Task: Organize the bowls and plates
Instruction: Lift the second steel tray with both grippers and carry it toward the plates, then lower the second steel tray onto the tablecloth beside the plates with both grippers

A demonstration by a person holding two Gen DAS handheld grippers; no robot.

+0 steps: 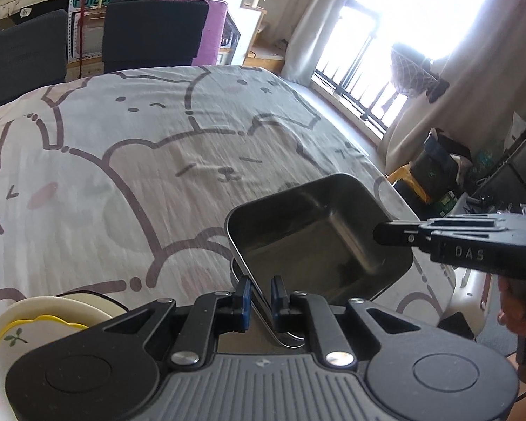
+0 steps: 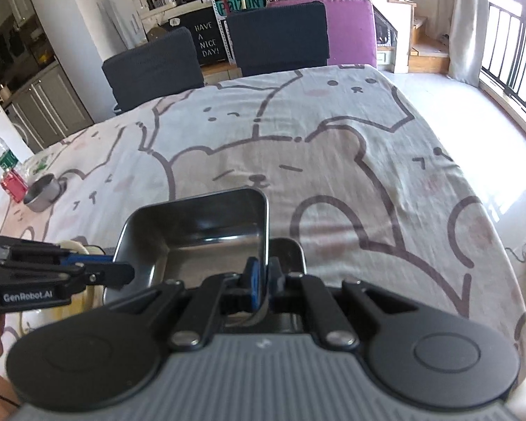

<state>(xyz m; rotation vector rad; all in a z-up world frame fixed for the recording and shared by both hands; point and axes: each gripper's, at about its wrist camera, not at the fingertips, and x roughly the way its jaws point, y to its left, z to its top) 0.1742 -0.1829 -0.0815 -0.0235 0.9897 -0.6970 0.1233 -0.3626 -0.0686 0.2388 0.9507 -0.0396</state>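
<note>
A square steel tray (image 1: 319, 242) (image 2: 200, 224) hangs tilted just above the bear-print tablecloth (image 1: 122, 147). My left gripper (image 1: 261, 294) (image 2: 131, 273) is shut on its left wall. Shut on the opposite wall is my right gripper (image 2: 263, 273) (image 1: 377, 233), reaching in from the right in the left wrist view. A second steel tray (image 2: 291, 249) lies on the cloth right under the held one, with only its rim showing. At my lower left sits a cream bowl (image 1: 49, 305) with a yellow flower-shaped plate (image 1: 35, 333) in it.
A steel cup (image 2: 42, 193), a water bottle (image 2: 0, 154) and a red packet (image 2: 14, 182) stand at the table's far left. Two dark chairs (image 2: 154, 66) line the far edge. The table's right edge (image 2: 491, 210) drops to the floor by the window.
</note>
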